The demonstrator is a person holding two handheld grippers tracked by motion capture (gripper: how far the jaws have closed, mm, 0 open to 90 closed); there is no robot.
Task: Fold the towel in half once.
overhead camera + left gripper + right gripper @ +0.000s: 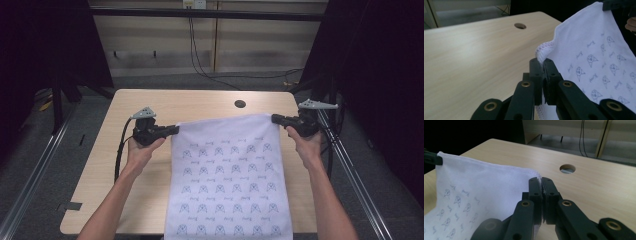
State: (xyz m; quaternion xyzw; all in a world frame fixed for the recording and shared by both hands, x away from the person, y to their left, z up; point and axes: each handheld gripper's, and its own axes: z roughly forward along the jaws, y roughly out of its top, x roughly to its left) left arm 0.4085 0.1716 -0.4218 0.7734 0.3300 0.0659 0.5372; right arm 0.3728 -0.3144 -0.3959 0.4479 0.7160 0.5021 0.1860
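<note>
Two corners of the cloth (227,175) are pinched, one by left gripper (172,130), one by right gripper (276,119), so the edge betw. the jaws is kept taut, rest draped over the counter (140,100).

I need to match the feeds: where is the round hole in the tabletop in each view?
High view: round hole near the table's far edge, just beyond the white patterned cloth.
Left gripper view: top centre, left of the cloth.
Right gripper view: right of centre.
Shared landmark: the cloth's raised top edge.
</note>
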